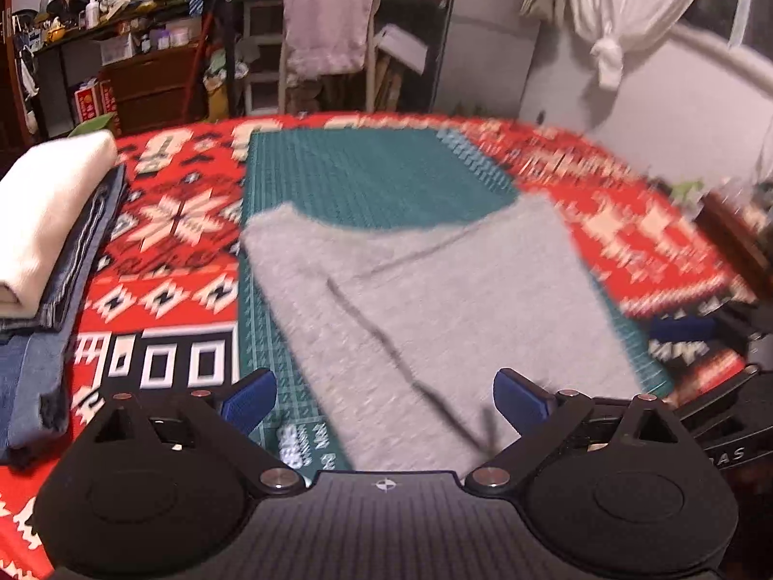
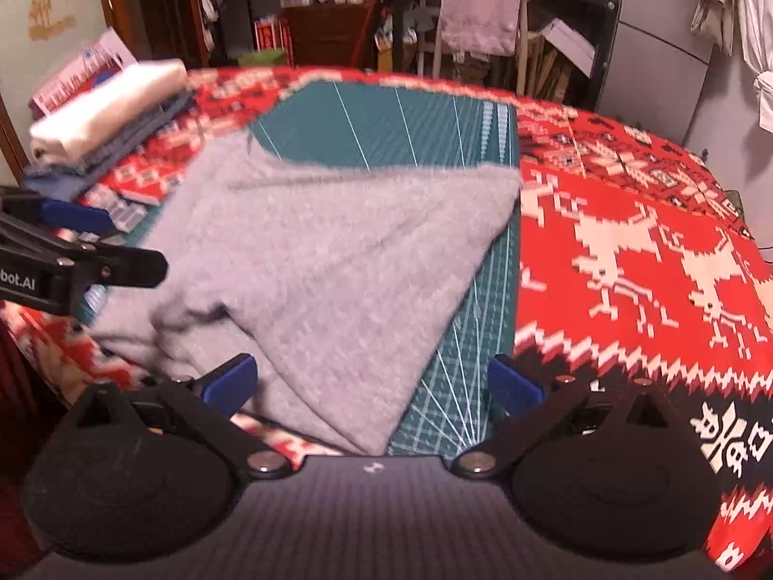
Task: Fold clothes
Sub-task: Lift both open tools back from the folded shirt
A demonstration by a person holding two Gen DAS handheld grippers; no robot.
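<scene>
Both tongs open, nothing gripped. Left tongs [image 1: 385, 403]: blue pads spread wide, hovering over the near edge of the grey garment [image 1: 435, 299]. Right tongs [image 2: 372, 386]: pads equally wide apart, over the garment's near corner, no cloth between them.

Grey garment lies on the green cutting mat [image 1: 357, 179], which sits on the tabletop covered by a red patterned cloth [image 1: 178, 222]. Garment is partly folded: in the right wrist view a flap lies doubled over, giving a roughly triangular shape with a point toward the mat's right edge; the left side is bunched and rumpled. Far part of the mat is uncovered. Near-left edge of the garment runs off the mat onto the red cloth.

In the left wrist view a dark crease or seam line runs diagonally across the grey fabric toward the tongs. Frame is motion-blurred, so fine detail is unclear.

Left tongs also visible in the right wrist view at the left edge [image 2: 77, 215], beside the garment's left side; contact can't be told.

Stack of folded clothes [image 1: 53, 222] at the tabletop's left: white piece on top, denim below, well apart from the grey garment.

Background: chair with a pinkish towel [image 1: 328, 24] draped over it, cluttered shelves [image 1: 135, 24].
</scene>
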